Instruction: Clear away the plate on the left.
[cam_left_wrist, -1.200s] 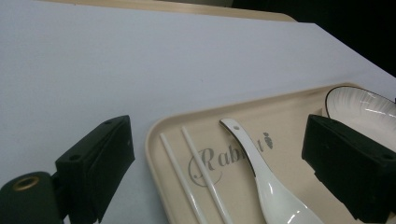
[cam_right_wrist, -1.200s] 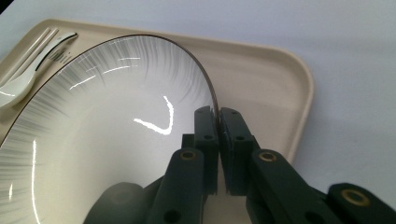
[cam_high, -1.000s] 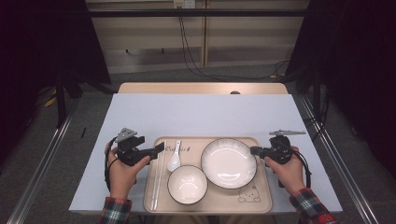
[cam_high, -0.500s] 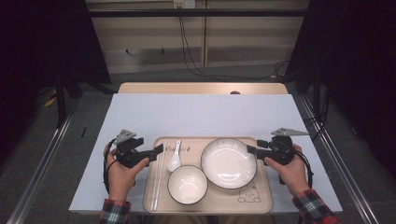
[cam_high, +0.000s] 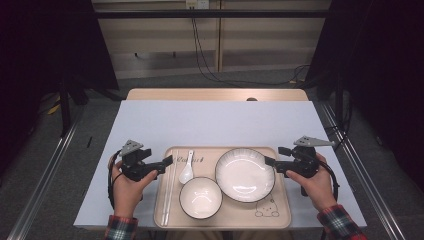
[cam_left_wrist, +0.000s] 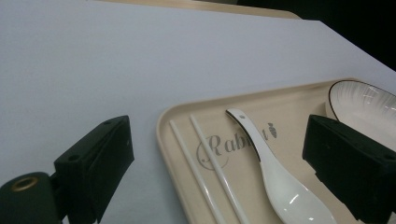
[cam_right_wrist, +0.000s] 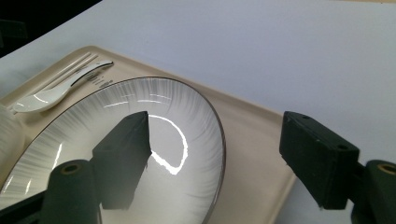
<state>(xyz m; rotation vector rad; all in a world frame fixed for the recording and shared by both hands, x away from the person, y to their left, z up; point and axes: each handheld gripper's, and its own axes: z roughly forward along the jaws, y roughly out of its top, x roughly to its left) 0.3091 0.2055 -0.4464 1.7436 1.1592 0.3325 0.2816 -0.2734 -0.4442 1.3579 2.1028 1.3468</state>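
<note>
A beige tray (cam_high: 286, 176) lies at the table's near edge. It carries a white plate (cam_high: 245, 175), a white bowl (cam_high: 201, 197), a white spoon (cam_high: 187, 170) and white chopsticks (cam_high: 169, 190). My left gripper (cam_high: 167, 161) hovers at the tray's left rim (cam_left_wrist: 163, 126), open (cam_left_wrist: 219, 140), with the chopsticks (cam_left_wrist: 205, 168) and spoon (cam_left_wrist: 275, 177) lying between its jaws untouched. My right gripper (cam_high: 275, 156) sits at the tray's right side. Its jaws have just been opening and stand open (cam_right_wrist: 217, 128) astride the plate's rim (cam_right_wrist: 177, 107) and tray edge (cam_right_wrist: 252, 130), pressing on nothing.
The pale tabletop (cam_high: 215, 122) stretches away beyond the tray to a wooden strip at the far side. Metal rails run along the floor on both sides. Dark curtains and cables stand behind the table. A person's hands in plaid sleeves hold both grippers.
The right gripper's jaws have spread apart at the tray's right side. Both hands have stayed where they were, and the tray and dishes have not moved.
</note>
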